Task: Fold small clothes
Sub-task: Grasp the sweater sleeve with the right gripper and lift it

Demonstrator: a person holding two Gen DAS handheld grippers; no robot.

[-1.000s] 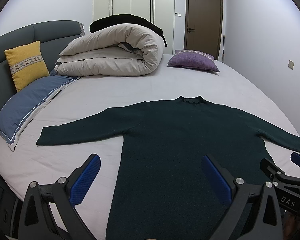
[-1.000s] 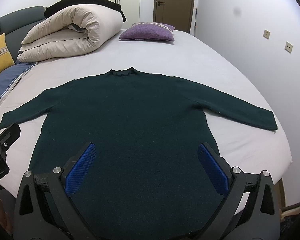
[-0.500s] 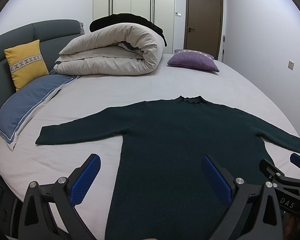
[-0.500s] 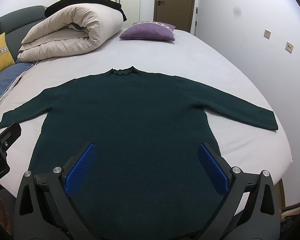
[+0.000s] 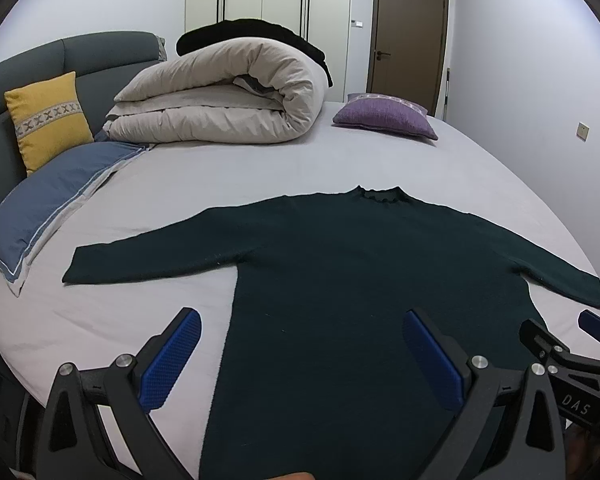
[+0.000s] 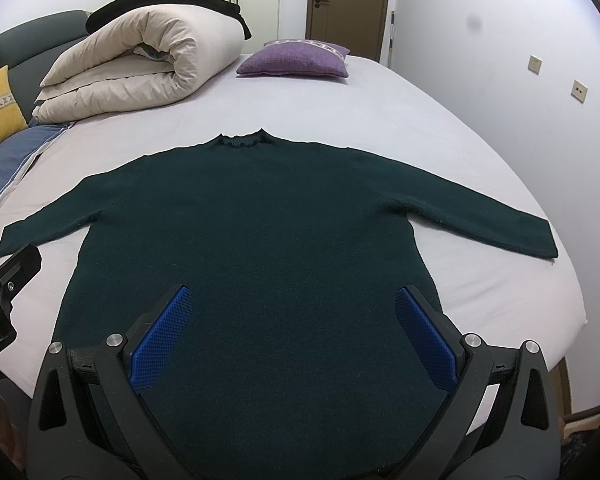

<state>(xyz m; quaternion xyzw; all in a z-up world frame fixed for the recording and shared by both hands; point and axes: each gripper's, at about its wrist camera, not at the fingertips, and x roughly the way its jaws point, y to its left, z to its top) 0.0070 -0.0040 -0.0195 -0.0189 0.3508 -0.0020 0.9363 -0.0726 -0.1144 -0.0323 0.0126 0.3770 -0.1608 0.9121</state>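
Note:
A dark green long-sleeved sweater (image 5: pixel 360 264) lies flat on the pale bed sheet (image 5: pixel 220 184), collar away from me, both sleeves spread out. It also shows in the right wrist view (image 6: pixel 260 220). My left gripper (image 5: pixel 300 354) is open and empty, above the sweater's lower left part. My right gripper (image 6: pixel 294 332) is open and empty, above the lower middle of the body. The right gripper's body shows at the right edge of the left wrist view (image 5: pixel 560 360). The sweater's hem is hidden below both views.
A rolled beige duvet (image 5: pixel 228 100) with a black garment on top lies at the bed's far side. A purple cushion (image 5: pixel 384 118), a yellow cushion (image 5: pixel 46 118) and a blue pillow (image 5: pixel 52 196) sit around it. The bed's right edge (image 6: pixel 568 288) drops beside a wall.
Both grippers have barely shifted; the view has crept slightly closer to the sweater. Both stay open, and the sweater has not moved.

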